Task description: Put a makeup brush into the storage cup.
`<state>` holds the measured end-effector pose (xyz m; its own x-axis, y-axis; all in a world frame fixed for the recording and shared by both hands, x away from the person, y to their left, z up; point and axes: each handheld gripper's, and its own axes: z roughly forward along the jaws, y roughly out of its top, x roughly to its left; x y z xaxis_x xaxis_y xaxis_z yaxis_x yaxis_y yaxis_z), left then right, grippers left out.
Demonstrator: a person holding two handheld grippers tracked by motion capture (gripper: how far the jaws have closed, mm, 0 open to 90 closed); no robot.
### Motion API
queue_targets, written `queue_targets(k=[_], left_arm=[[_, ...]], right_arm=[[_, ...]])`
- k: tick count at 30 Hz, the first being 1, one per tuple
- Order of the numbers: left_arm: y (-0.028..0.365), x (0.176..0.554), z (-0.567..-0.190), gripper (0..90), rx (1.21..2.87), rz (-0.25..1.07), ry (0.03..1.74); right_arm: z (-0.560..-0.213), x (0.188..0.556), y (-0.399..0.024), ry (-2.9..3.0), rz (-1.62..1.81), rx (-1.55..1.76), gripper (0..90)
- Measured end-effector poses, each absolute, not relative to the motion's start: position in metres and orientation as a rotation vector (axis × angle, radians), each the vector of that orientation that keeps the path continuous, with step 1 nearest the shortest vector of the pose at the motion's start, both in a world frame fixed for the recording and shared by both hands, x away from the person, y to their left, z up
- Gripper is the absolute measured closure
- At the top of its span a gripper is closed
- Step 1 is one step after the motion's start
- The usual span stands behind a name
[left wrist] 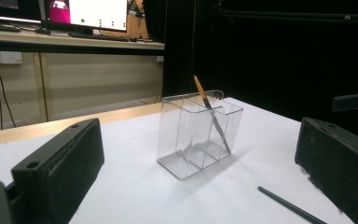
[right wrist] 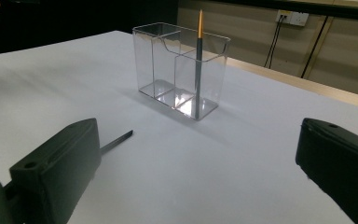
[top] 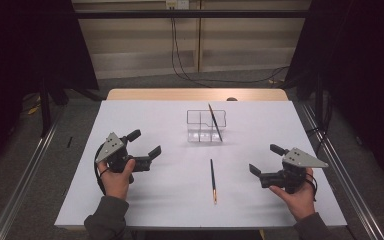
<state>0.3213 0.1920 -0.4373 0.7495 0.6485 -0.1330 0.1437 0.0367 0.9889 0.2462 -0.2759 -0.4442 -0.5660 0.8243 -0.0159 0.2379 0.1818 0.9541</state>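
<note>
High view: slim dark pencil (top: pixel 213 180), yellow-tipped, flat on table (top: pixel 155 200)

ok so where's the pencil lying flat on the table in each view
high view: the loose pencil lies mid-table, nearer the person than the clear holder, between the two claws.
left gripper view: its dark end shows at lower right, beside the claw's right jaw.
right gripper view: a short dark end pokes out from behind the claw's left jaw, lower left.
shared landmark: the clear holder, with another pencil standing in it.
</note>
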Motion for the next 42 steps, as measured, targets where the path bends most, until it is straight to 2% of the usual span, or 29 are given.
queue_targets(k=[15, 42], left_arm=[[0.199, 0.318, -0.436, 1.1, 1.521, 0.468, 0.679], [0.205, 0.317, -0.434, 1.6, 1.515, 0.480, 0.678]], right_arm=[[-0.439, 0.260, -0.274, 1.900, 1.422, 1.021, 0.0], [-0.433, 0.280, -0.239, 1.926, 1.457, 1.015, 0.0]])
